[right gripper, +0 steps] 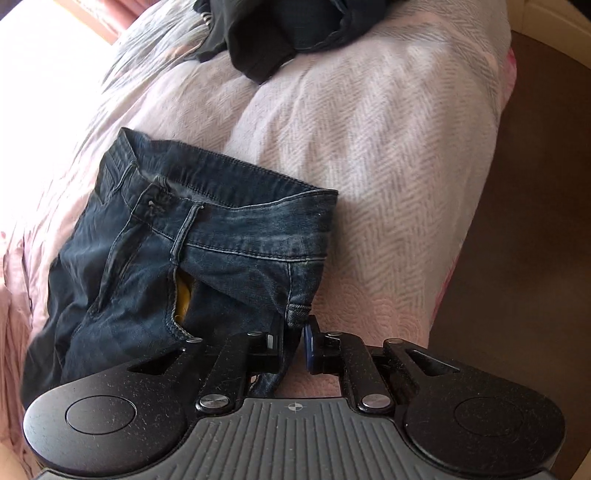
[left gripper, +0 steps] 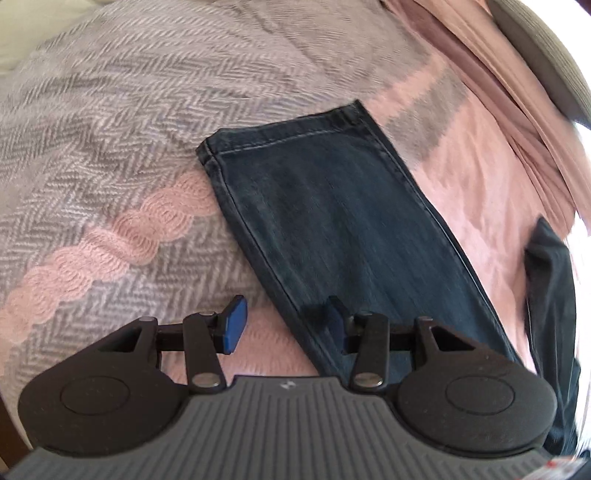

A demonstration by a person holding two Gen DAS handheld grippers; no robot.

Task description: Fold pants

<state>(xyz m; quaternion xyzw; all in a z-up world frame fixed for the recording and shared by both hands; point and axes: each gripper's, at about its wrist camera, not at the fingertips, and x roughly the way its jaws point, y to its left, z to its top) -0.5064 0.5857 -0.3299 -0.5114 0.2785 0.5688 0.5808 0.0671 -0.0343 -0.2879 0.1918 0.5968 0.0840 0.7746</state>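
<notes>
1. Pink-and-grey herringbone woven bedspread (left gripper: pixel 110 122) covers the whole working surface, a bed by the look of it; a brown floor (right gripper: pixel 535 166) shows past its edge at 3 o'clock in the right wrist view.
2. Dark blue denim pants (left gripper: pixel 332 221) lie flat on the spread. In the left wrist view one leg runs from the hem at 11 o'clock down toward 5 o'clock, laid straight, likely so it can be doubled over.
3. The left gripper (left gripper: pixel 284 325) hangs over the near part of that leg with its blue pads spread apart. One pad is over bare bedspread and the other over the denim, so the leg's seam edge sits between them but nothing is pinched.
4. The right gripper (right gripper: pixel 295 339) is pressed together on a fold of denim at the waistband's side corner, just under the belt-loop bar tack. That corner makes a firm handle for lifting the top end.
5. A heap of dark clothing (right gripper: pixel 280 33) sits at 12 o'clock in the right wrist view, well apart from the waistband.
6. Open bedspread lies between waistband and heap, and also beyond the hem. The bed edge at 3 o'clock is near, though blur makes its closeness hard to judge.
</notes>
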